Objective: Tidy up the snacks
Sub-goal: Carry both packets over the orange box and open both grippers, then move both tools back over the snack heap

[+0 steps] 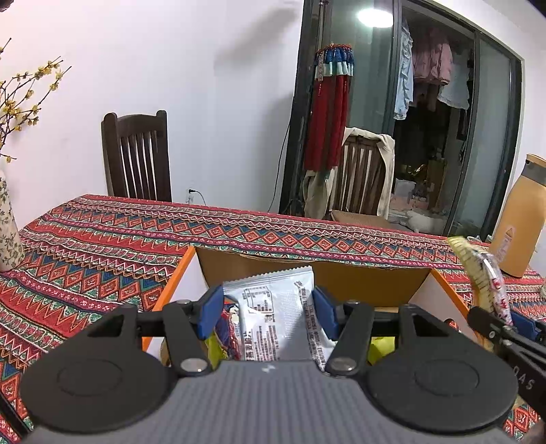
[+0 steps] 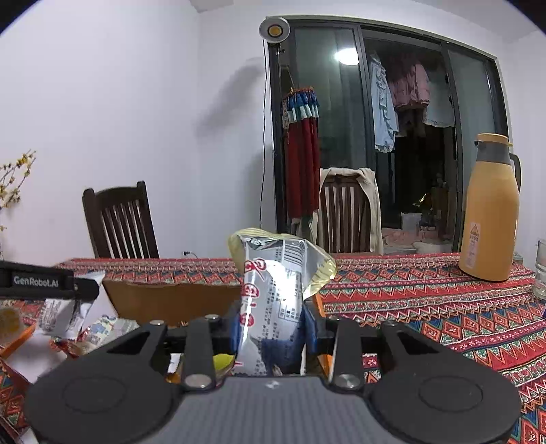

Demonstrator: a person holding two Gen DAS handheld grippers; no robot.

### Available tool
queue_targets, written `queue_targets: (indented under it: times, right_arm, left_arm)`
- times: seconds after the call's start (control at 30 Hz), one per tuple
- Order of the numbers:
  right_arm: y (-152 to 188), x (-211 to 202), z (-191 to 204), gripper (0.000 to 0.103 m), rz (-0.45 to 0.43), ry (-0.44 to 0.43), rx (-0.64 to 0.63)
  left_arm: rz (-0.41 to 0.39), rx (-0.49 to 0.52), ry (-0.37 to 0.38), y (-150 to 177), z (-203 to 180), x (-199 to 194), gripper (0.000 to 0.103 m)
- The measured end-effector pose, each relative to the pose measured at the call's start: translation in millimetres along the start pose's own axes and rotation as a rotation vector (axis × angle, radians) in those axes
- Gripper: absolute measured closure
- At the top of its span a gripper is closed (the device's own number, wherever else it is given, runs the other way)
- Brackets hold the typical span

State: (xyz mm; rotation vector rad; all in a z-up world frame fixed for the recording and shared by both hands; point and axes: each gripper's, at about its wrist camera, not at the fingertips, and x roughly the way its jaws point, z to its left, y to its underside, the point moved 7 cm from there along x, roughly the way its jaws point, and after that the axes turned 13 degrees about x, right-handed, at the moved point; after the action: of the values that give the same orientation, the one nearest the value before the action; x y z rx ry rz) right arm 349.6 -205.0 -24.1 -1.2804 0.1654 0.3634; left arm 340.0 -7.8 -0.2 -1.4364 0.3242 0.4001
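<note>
A: Where do things stand?

B: My left gripper point(image 1: 268, 309) has its jaws clamped on a pale blue packet point(image 1: 276, 307) over the cardboard box point(image 1: 341, 276); my right gripper point(image 2: 271, 329) pinches a silver packet point(image 2: 273, 293) beside it. Several snacks point(image 2: 99, 333) already lie inside; these two remain.

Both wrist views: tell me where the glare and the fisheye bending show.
Left wrist view: the lamp reflection blows out white on the glass door, whose frame bows outward. Right wrist view: the same reflection glares in the glass, dark corners ring the picture, and the silver snack packet catches shiny highlights.
</note>
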Motion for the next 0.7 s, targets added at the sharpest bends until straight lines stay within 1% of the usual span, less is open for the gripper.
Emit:
queue_targets:
  times: [0.03,0.1,0.13,0.17,0.2,0.23,0.27,0.3,0.33,0.53,0.7]
  right_arm:
    - [1.5,0.9,0.2,0.065,0.008,0.001,0.000]
    - [2.7,1.9,-0.6,0.055,0.016,0.007,0.000]
    - [2.9,1.8,-1.0,0.046,0.015,0.012,0.001]
    - [3.1,-0.8,0.4,0.038,0.015,0.017,0.003]
    - [3.5,-1.4,-0.6,0.034,0.016,0.017,0.008]
    - [3.8,-2.1,-1.6,0.027,0.015,0.018,0.014]
    - [3.5,-2.8,-2.3,0.016,0.012,0.021,0.018]
    - [3.1,-3.3,-3.3,0.010,0.009,0.025,0.022]
    - [2.8,-3.9,-4.4,0.000,0.006,0.028,0.029]
    - [2.0,-6.8,-9.0,0.000,-0.009,0.034,0.057]
    - [0.5,-9.2,-8.0,0.000,-0.017,0.031,0.055]
  left_arm:
    - [0.003,0.001,0.000,0.3,0.9,1.6,0.043]
    - [0.005,-0.001,0.002,1.4,2.6,3.3,0.043]
    - [0.005,-0.003,0.002,1.7,2.5,2.9,0.038]
    - [0.004,-0.006,0.005,1.8,2.5,2.4,0.027]
    - [-0.004,-0.010,-0.001,1.6,3.3,0.8,0.020]
    - [-0.013,-0.010,-0.014,0.8,3.2,-1.6,0.010]
    - [-0.020,-0.010,-0.026,0.1,3.7,-3.4,0.001]
    - [-0.029,-0.014,-0.032,-0.4,4.5,-6.0,0.000]
    - [-0.036,-0.016,-0.031,-0.9,4.3,-7.9,0.000]
    - [-0.048,-0.008,-0.031,-1.1,0.8,-12.1,0.000]
    - [-0.053,-0.025,-0.034,-3.2,4.1,-15.9,0.000]
